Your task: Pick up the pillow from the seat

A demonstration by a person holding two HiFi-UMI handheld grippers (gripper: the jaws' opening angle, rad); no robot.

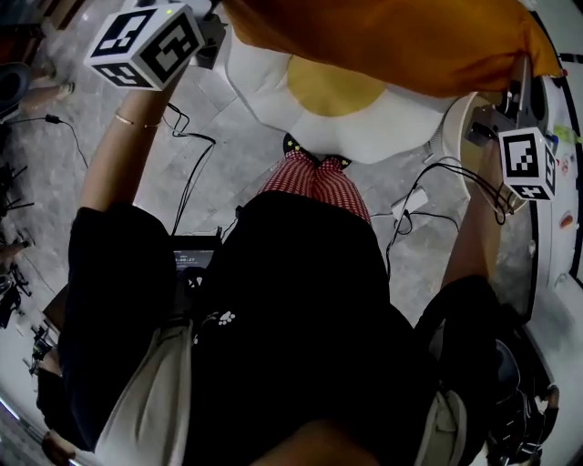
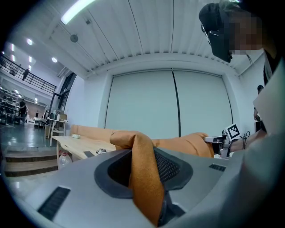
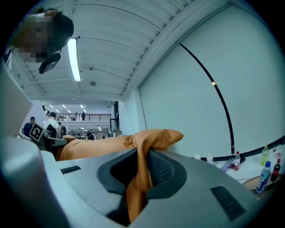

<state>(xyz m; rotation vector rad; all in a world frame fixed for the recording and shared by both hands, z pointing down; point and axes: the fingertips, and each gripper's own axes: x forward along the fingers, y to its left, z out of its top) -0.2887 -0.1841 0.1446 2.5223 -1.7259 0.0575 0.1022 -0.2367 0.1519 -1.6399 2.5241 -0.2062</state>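
Pillow [image 1: 392,41] corners pinched — left gripper [image 2: 144,173], right gripper [image 3: 138,182]

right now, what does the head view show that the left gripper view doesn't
Head view only: a white and yellow cushion below the orange pillow, and the person's red checked trousers. Left gripper view only: the left gripper shut on a fold of the pillow's fabric, a wooden table, a ceiling light. Both: the orange pillow and the right gripper at its far corner.
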